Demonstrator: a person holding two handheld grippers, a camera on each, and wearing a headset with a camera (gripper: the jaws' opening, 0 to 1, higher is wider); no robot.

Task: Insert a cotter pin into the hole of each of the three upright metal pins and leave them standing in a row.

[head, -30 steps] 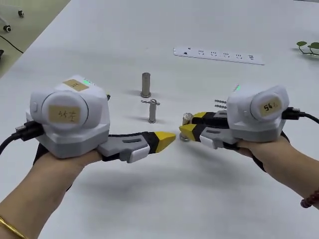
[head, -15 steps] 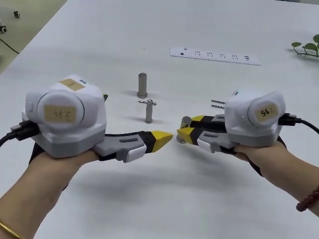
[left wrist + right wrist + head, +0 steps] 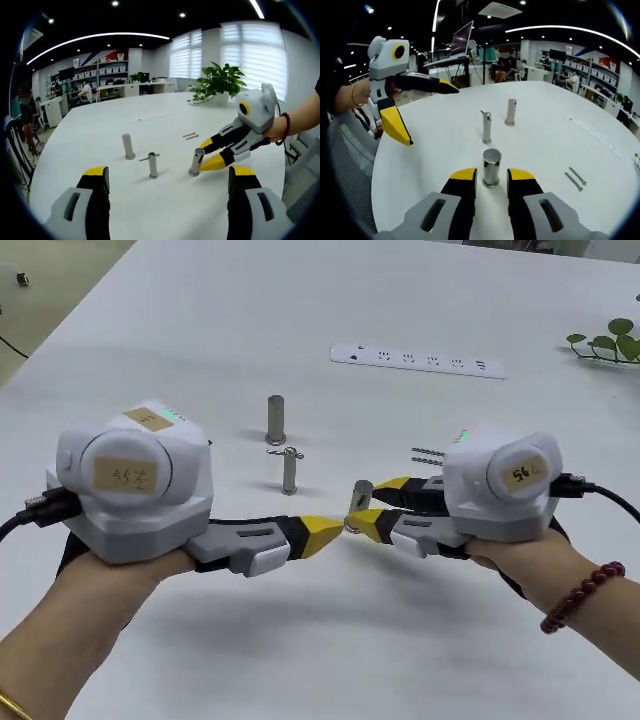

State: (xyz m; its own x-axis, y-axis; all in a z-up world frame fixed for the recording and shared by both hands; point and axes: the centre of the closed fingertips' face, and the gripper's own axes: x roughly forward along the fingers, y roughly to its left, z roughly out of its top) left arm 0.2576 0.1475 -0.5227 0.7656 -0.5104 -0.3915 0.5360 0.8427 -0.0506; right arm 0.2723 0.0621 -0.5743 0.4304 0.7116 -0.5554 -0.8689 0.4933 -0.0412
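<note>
— Pins, three of them: where are they now?
— In a loose row on the white table [image 3: 200, 300]. The far pin [image 3: 276, 418] is bare, the middle pin [image 3: 290, 472] already has a cotter pin [image 3: 285, 451] through its top, and the near pin [image 3: 491, 167] stands between the jaws of the right gripper [image 3: 491, 176].
— Is it clamped?
— Can't tell. The jaws are narrow, close on either side, and the pin seems to lean a little. The left gripper [image 3: 167, 172] is spread wide and holds nothing.
— So what makes this step go well?
— I'd steady the near pin low on its shaft, upright, with its cross hole left clear. Then the left gripper could fetch one of the spare cotter pins [image 3: 427, 455] lying beyond the right gripper, take it by one end, and feed it straight in. Squeezing too high would likely hide the hole or tip the pin.
</note>
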